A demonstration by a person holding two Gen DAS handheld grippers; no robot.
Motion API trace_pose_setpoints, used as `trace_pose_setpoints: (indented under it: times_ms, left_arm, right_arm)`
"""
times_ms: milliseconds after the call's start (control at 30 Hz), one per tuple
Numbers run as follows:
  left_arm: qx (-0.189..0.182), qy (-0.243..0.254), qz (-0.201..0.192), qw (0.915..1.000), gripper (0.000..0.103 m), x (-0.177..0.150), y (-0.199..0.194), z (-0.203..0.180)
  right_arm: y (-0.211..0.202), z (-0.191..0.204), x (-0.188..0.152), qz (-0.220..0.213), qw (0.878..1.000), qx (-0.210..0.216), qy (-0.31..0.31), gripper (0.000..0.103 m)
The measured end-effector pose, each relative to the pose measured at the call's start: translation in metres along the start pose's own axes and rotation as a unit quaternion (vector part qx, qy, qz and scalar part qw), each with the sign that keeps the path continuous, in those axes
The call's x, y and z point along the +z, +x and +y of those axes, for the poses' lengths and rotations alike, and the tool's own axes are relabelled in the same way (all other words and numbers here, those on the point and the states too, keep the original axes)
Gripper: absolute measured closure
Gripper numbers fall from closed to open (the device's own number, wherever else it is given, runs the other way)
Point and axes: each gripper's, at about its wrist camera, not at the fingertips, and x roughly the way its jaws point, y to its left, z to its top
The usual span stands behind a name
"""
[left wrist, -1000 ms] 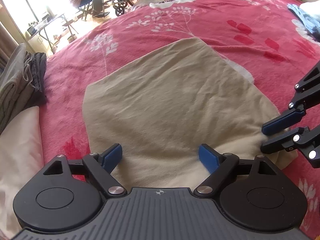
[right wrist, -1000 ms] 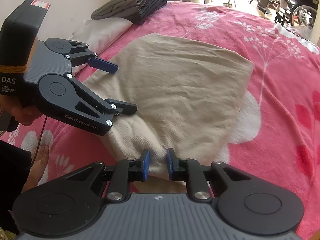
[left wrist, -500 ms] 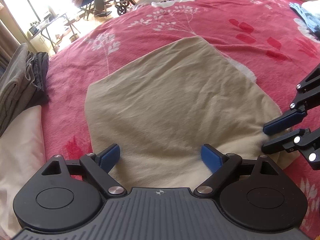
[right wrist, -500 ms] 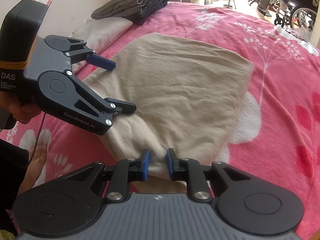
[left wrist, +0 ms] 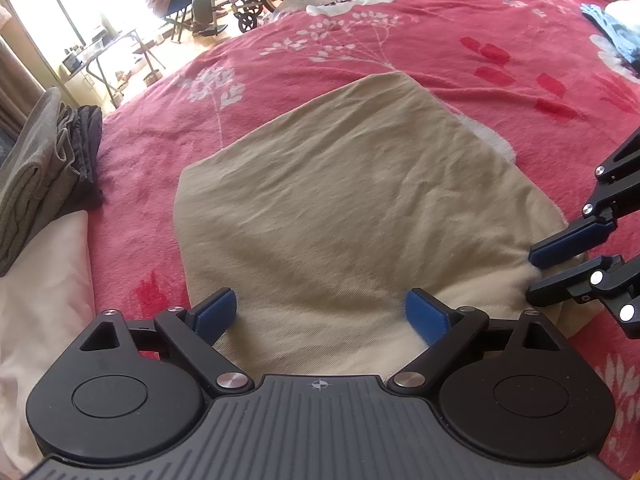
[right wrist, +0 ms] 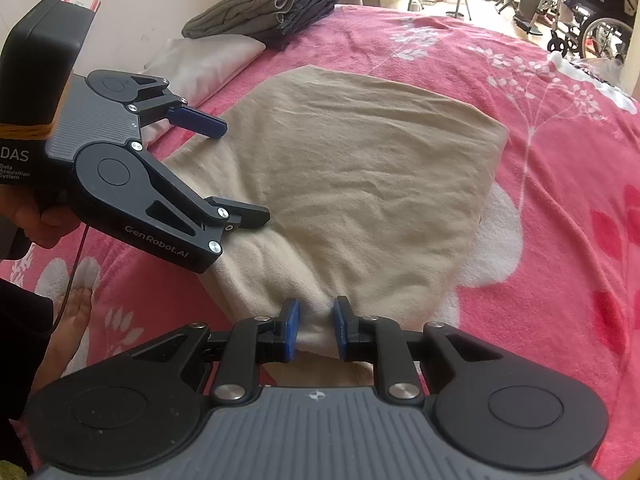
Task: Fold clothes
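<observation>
on a pink floral bedspread (left wrist: 440, 52), the right gripper (right wrist: 314, 330) pinches the beige garment's (left wrist: 340, 200) near corner while the left gripper (left wrist: 320, 316) opens over its edge, which should be regripped level before folding.

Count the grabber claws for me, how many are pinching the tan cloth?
1. The right gripper pinches the tan cloth at its near edge. The left gripper is opening, pads off it.
</observation>
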Motion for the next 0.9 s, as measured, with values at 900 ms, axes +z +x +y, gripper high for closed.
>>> trace_pose_setpoints:
  times_ms: [900]
  left_arm:
    - [0.011,0.012,-0.021,0.9996,0.008,-0.0069,-0.0028,-0.0048]
  right_arm:
    - [-0.0015,0.0046,-0.0018,-0.004,1.0,-0.007,-0.013,0.082]
